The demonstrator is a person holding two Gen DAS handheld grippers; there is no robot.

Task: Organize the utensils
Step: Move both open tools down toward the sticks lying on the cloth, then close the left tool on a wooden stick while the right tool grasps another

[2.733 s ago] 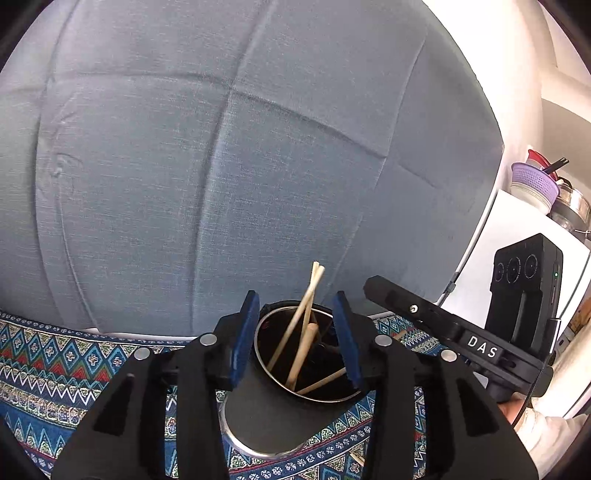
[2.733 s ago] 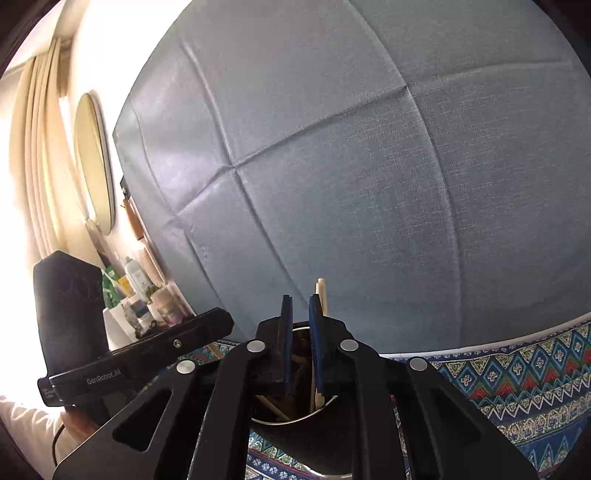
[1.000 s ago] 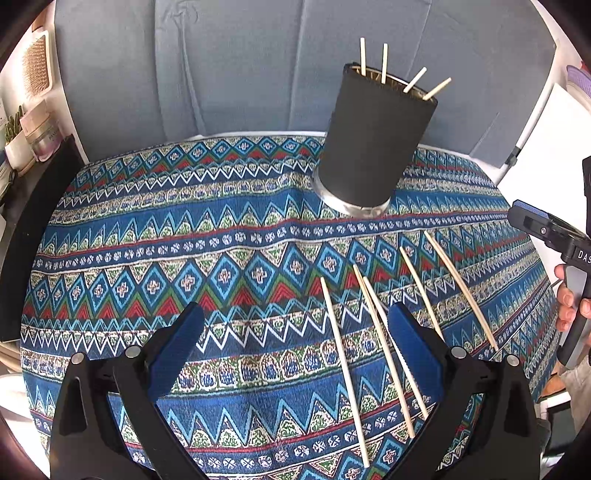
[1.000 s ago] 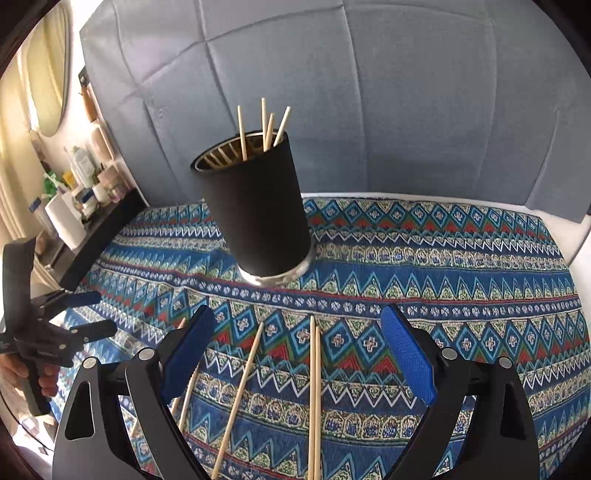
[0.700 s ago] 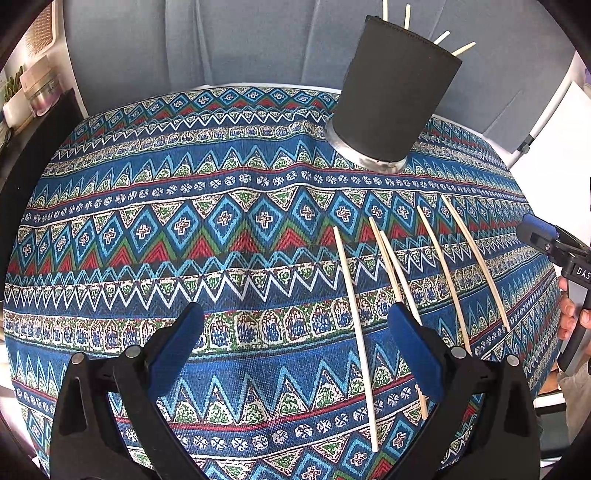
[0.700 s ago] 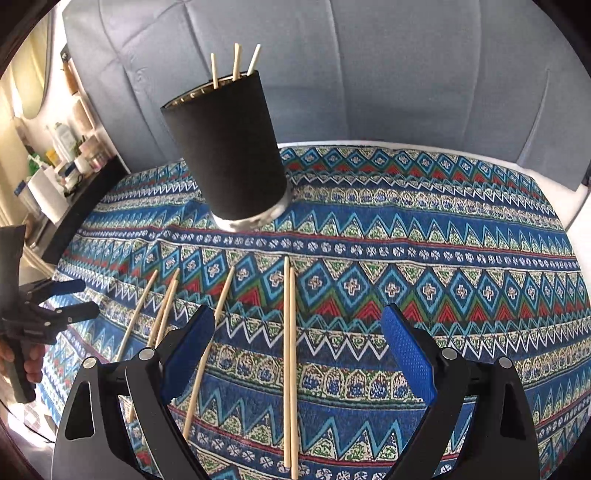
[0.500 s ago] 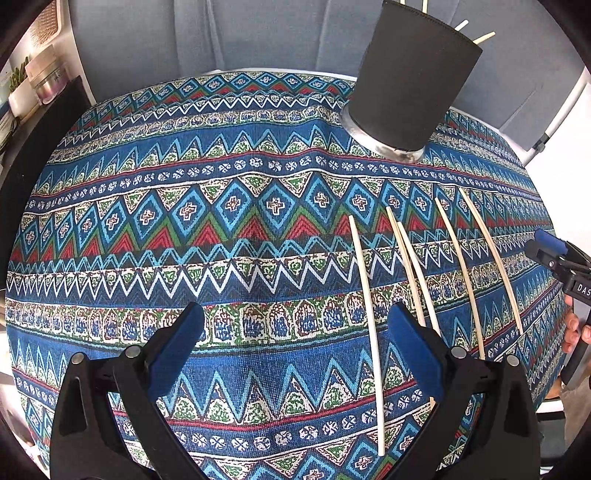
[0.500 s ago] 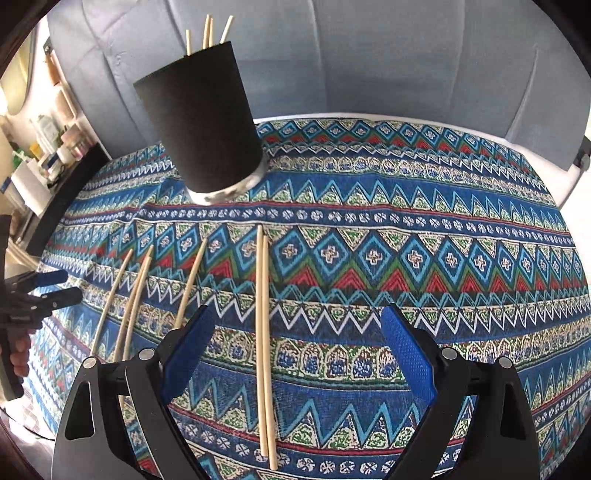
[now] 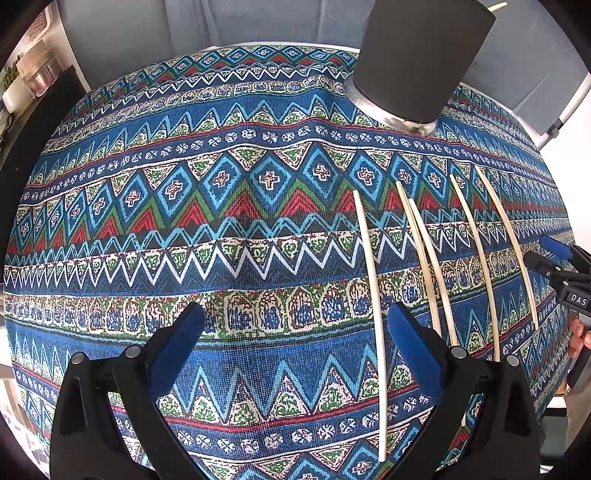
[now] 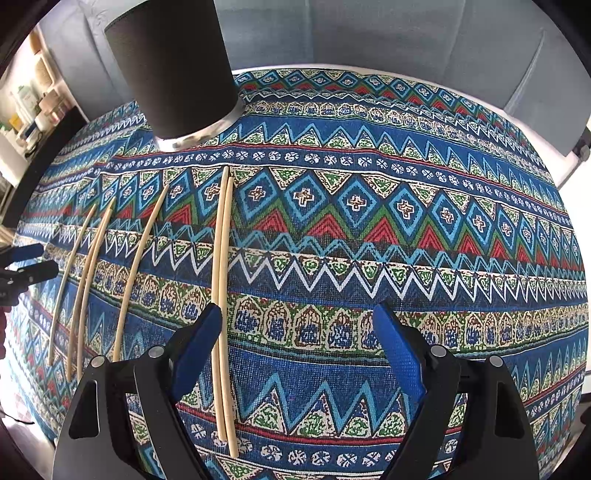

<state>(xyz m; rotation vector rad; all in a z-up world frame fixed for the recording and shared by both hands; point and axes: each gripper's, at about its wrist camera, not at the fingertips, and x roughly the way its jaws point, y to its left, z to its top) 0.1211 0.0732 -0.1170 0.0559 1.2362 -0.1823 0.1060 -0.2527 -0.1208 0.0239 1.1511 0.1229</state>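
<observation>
Both your grippers hang over the table with their jaws spread wide and nothing between them: the left gripper (image 9: 293,347) above bare patterned cloth (image 9: 184,229), the right gripper (image 10: 295,343) just right of a pair of chopsticks (image 10: 221,295) lying touching side by side. Five loose chopsticks lie on the cloth in front of the black holder (image 10: 173,66), which stands upright toward the far edge.

Your risks start with those thin round sticks on a soft woven cloth. If you close on one off-centre, it will likely roll or skid out from the pads; if you press down too far, the pads may drag the cloth and shift the neighbouring sticks. The touching pair is the awkward one: aim for one and you may pinch both, or flick the second away. With both grippers working the same cluster, you could also bump one into the other.

The left wrist view shows a single pale chopstick (image 9: 373,314) close by its right pad, and a stick tip poking above the holder's rim (image 9: 496,5), so some are probably already stowed. The right wrist view cuts that rim off, yet shows the shelves and bottles (image 10: 29,107) to the left, and the pair's near ends that the left gripper's own finger hides.
</observation>
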